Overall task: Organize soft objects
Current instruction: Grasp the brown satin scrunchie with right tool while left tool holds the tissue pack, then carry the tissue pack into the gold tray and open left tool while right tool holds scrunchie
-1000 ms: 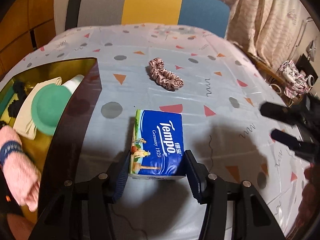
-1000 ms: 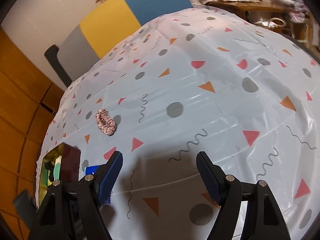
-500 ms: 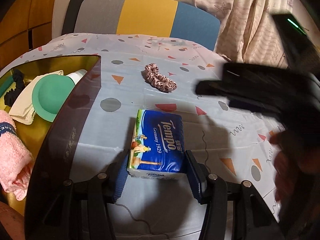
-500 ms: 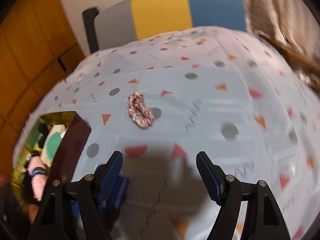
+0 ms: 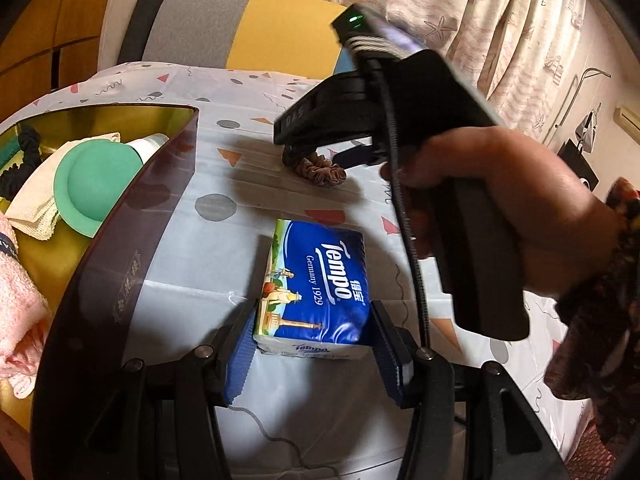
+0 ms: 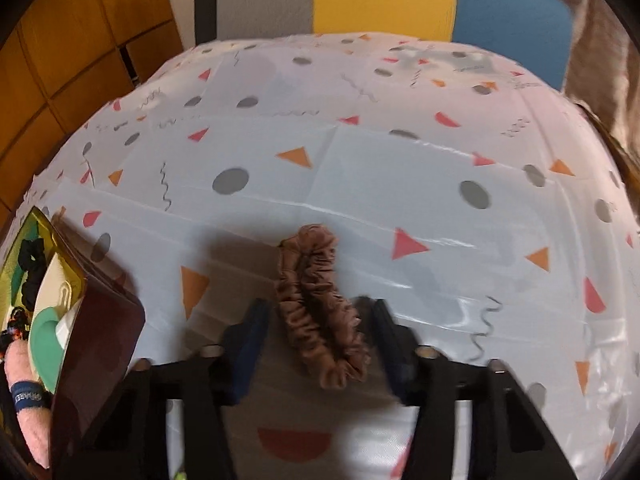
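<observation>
The scrunchie [image 6: 320, 312] lay on the tablecloth [image 6: 400, 184], right between the spread fingers of the right gripper [image 6: 316, 334] (nothing pinched yet). The left gripper [image 5: 312, 344] had its pads squeezed against a tissue pack [image 5: 316, 284] sitting on the cloth, just beside the box [image 5: 132, 216] with a towel [image 5: 16, 304] inside.

Two close wrist fisheyes over the table [image 5: 224, 168] — shared scrunchie [image 6: 320, 316], box [image 5: 132, 256].
</observation>
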Action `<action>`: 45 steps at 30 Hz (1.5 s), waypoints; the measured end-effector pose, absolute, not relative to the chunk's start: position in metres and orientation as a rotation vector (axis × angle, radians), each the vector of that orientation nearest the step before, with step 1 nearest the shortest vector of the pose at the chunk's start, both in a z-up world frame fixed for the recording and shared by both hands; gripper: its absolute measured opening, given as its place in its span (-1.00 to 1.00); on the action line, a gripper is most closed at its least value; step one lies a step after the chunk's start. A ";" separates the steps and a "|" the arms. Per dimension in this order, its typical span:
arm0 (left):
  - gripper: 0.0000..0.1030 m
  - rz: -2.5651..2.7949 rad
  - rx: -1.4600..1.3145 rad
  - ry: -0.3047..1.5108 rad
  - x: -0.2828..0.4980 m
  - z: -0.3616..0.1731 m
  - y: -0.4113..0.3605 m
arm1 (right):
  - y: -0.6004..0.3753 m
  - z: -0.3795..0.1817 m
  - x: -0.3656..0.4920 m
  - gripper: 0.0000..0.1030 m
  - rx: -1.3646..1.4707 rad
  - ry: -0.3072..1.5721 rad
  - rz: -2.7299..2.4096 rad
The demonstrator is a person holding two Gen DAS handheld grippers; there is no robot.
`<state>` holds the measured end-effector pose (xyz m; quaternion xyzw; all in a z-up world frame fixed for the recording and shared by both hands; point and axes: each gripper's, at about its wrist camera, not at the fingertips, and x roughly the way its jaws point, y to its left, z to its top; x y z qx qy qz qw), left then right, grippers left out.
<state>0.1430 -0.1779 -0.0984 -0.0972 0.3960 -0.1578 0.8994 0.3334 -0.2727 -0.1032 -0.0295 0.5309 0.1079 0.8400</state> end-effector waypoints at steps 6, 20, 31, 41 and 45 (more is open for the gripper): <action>0.04 -0.327 -0.201 0.819 0.143 -0.099 -0.177 | -0.282 -0.101 0.321 -0.52 0.022 1.123 0.223; 0.06 -0.320 -0.184 0.829 0.146 -0.100 -0.181 | -0.362 -0.065 0.198 -0.52 0.209 1.050 0.180; 0.04 -0.322 -0.116 0.862 0.147 -0.093 -0.192 | -0.365 -0.072 0.179 -0.52 0.215 1.030 0.195; 0.03 -0.378 -0.105 0.818 0.115 -0.064 -0.190 | -0.355 -0.065 0.176 -0.52 0.160 1.005 0.216; 0.03 -0.395 -0.127 0.807 0.104 -0.051 -0.182 | -0.354 -0.064 0.174 -0.52 0.157 1.000 0.215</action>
